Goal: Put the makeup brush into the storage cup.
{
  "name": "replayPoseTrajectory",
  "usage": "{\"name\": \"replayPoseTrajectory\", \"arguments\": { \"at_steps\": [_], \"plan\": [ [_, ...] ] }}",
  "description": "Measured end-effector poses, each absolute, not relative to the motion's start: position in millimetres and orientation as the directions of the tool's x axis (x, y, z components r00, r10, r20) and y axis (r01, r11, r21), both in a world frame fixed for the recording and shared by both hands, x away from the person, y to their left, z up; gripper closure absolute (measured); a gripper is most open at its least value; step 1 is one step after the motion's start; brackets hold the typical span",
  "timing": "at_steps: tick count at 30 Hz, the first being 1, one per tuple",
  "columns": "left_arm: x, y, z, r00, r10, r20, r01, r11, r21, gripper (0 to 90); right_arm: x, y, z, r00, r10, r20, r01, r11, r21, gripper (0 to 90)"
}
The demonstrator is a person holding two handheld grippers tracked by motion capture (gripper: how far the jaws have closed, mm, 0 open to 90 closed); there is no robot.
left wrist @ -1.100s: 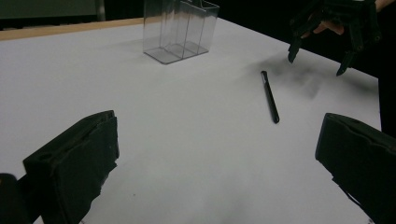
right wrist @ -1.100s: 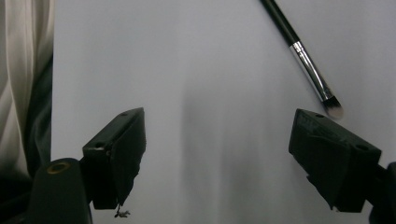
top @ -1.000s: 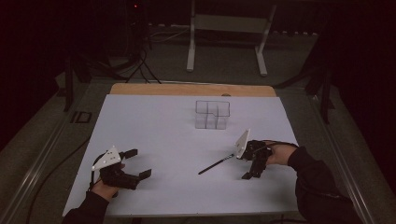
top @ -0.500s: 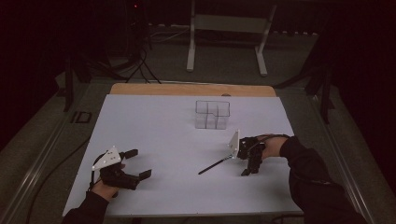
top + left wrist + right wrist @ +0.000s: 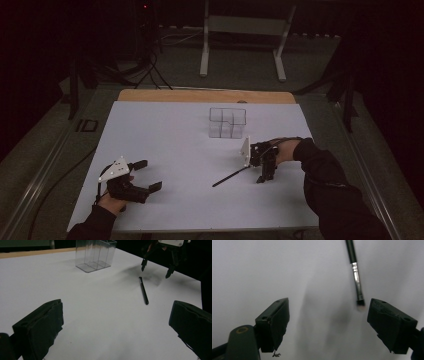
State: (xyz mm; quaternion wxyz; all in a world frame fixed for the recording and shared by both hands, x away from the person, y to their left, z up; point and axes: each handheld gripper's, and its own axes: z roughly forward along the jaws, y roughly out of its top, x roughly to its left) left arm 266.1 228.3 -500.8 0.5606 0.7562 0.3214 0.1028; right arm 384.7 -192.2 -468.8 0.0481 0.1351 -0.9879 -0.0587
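Observation:
A thin black makeup brush [image 5: 231,176] lies slanted on the white table [image 5: 165,135]; in the right gripper view its silver ferrule and pale tip [image 5: 359,298] lie just inside my right jaw. My right gripper [image 5: 265,175] hangs open over the brush's right end, jaws pointing down, nothing between them [image 5: 328,315]. Near the front left corner my left gripper [image 5: 148,175] rests low and wide open [image 5: 115,332], aimed across the table at the brush [image 5: 143,290] and the other gripper [image 5: 156,265]. A clear acrylic organizer [image 5: 227,122] stands behind the brush.
The organizer [image 5: 95,255] has several upright compartments with nothing visible in them. A wooden strip [image 5: 205,96] borders the table's far edge. Beyond it are a metal stand [image 5: 242,40] and cables on a dark floor.
My right gripper has moved left and slightly forward, arriving over the brush's right end. The left gripper and the brush have stayed put.

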Motion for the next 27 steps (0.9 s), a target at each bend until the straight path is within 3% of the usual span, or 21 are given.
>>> {"name": "replayPoseTrajectory", "arguments": {
  "at_steps": [3,13,16,27],
  "plan": [
    [266.0,228.3,-500.7,0.773,0.601,-0.203,0.369,-0.166,0.914,0.8,386.2,-191.2,-466.5,-0.961,-0.272,0.036,-0.264,0.953,0.149,16.3],
    [265.7,228.3,-500.4,0.775,0.599,-0.201,0.366,-0.166,0.916,0.8,385.4,-176.0,-462.5,-0.947,-0.317,0.056,-0.305,0.938,0.162,15.0],
    [265.6,228.5,-500.4,0.776,0.599,-0.199,0.364,-0.168,0.916,0.8,387.3,-173.4,-459.4,-0.936,-0.352,0.012,-0.345,0.923,0.169,26.2],
    [265.8,228.4,-500.8,0.777,0.597,-0.199,0.365,-0.170,0.915,0.8,390.8,-170.0,-461.4,-0.922,-0.387,0.001,-0.381,0.906,0.183,45.2]
  ]
}}
